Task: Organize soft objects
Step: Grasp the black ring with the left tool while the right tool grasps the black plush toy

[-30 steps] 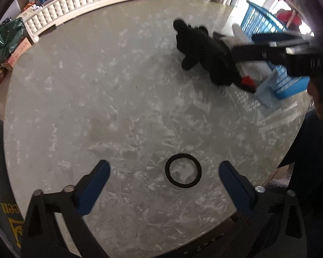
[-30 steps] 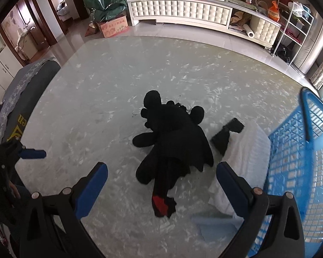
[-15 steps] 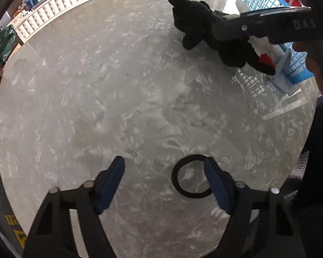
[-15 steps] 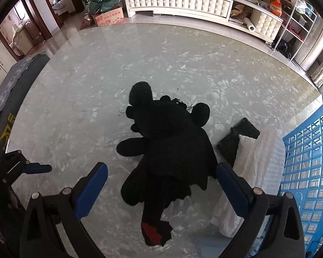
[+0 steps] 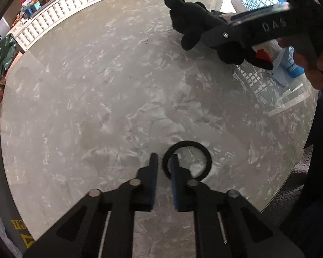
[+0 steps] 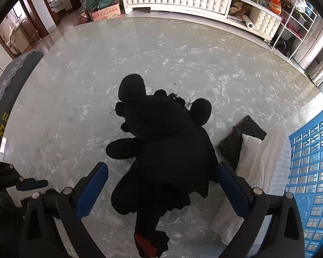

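Toy: We see a black plush dragon (image 6: 161, 142) lying flat on the pale marble worktop (image 6: 79, 81), in the middle of the right wrist view. Its red tail tip is at the bottom of that view.
Neighbours: A white fluffy cloth (image 6: 260, 163) and a dark sponge-like block (image 6: 241, 137) lie just to the right of the toy. A blue basket (image 6: 312, 161) stands at the right edge.
Right fingers: Our right gripper (image 6: 161, 182) is wide open. It hangs over the toy's back, one finger on each side. It holds nothing.
Left fingers: Our left gripper (image 5: 163, 174) is almost shut, with a thin gap. We cannot tell if the gap pinches the black ring (image 5: 187, 161) at the bottom middle of the left wrist view.
How it will feel: We think the toy is soft, light and floppy. It will squash, not slip.
Where to hold: We think the fat middle of the body is best. The thin wings and tail would droop.
Care: We should not pinch the white cloth too.
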`<state>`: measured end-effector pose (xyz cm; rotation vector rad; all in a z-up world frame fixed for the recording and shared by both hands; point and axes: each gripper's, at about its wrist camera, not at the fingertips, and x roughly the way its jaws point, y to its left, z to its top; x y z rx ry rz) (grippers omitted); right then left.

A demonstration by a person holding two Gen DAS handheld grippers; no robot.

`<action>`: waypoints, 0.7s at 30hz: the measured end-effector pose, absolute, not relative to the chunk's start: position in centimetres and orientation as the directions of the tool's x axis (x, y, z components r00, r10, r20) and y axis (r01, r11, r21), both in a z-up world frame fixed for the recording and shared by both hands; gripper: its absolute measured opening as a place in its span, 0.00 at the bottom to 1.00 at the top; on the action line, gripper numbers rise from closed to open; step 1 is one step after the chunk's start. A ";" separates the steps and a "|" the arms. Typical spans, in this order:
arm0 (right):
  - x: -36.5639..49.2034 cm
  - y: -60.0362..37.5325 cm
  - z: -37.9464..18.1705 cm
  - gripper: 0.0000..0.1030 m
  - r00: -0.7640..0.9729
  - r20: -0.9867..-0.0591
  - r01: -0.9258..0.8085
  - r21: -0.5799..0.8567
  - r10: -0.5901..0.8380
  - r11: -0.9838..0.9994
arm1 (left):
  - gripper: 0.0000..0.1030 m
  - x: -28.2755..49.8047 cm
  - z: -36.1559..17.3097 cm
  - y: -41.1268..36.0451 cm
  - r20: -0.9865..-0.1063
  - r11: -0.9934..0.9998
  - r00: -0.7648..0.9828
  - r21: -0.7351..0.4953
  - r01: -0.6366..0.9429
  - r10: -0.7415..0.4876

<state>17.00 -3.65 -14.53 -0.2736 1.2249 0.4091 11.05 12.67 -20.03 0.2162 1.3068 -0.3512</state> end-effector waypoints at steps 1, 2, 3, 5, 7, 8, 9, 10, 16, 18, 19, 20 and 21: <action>16.9 -3.6 -14.6 0.96 0.280 -0.948 -0.445 0.011 0.151 0.895 | 0.04 11.1 -20.0 12.9 -0.966 0.929 0.217 -0.050 0.367 -0.138; 17.0 -3.6 -14.7 0.90 0.280 -0.949 -0.445 0.009 0.148 0.896 | 0.04 11.1 -19.9 13.1 -0.966 0.931 0.216 -0.059 0.359 -0.145; 16.9 -3.5 -14.8 0.80 0.281 -0.949 -0.443 0.006 0.145 0.896 | 0.04 11.2 -19.9 13.4 -0.964 0.934 0.215 -0.073 0.350 -0.155; 17.1 -3.4 -15.2 0.73 0.267 -0.954 -0.443 0.004 0.136 0.896 | 0.03 11.3 -19.8 13.8 -0.963 0.937 0.217 -0.078 0.341 -0.159; 17.1 -3.2 -15.8 0.67 0.239 -0.960 -0.450 0.025 0.148 0.892 | 0.03 11.4 -19.5 14.3 -0.961 0.940 0.221 -0.088 0.330 -0.168; 17.0 -3.1 -16.0 0.62 0.236 -0.961 -0.458 0.023 0.146 0.889 | 0.03 11.5 -19.3 14.6 -0.958 0.941 0.222 -0.103 0.323 -0.181; 16.9 -2.9 -16.0 0.58 0.239 -0.961 -0.464 0.015 0.141 0.886 | 0.03 11.5 -19.1 14.9 -0.956 0.941 0.226 -0.110 0.319 -0.188; 16.7 -2.7 -16.1 0.56 0.244 -0.960 -0.472 0.005 0.136 0.882 | 0.03 11.5 -18.8 15.2 -0.954 0.943 0.233 -0.108 0.314 -0.187; 16.4 -3.3 -15.5 0.43 0.265 -0.950 -0.474 0.023 0.167 0.880 | 0.03 12.0 -17.1 16.0 -0.946 0.948 0.265 -0.105 0.300 -0.189; 16.2 -3.6 -14.9 0.42 0.274 -0.945 -0.473 0.027 0.177 0.880 | 0.03 11.9 -16.2 15.6 -0.940 0.948 0.282 -0.103 0.300 -0.192; 16.0 -3.8 -14.5 0.42 0.274 -0.944 -0.474 0.034 0.185 0.880 | 0.03 11.8 -15.5 15.6 -0.936 0.949 0.293 -0.106 0.297 -0.196; 15.8 -3.9 -14.2 0.41 0.275 -0.943 -0.475 0.039 0.190 0.879 | 0.03 11.8 -14.9 15.6 -0.931 0.950 0.305 -0.107 0.294 -0.200; 15.8 -4.2 -13.9 0.41 0.276 -0.942 -0.476 0.041 0.193 0.878 | 0.03 11.8 -14.2 15.6 -0.926 0.951 0.318 -0.108 0.290 -0.203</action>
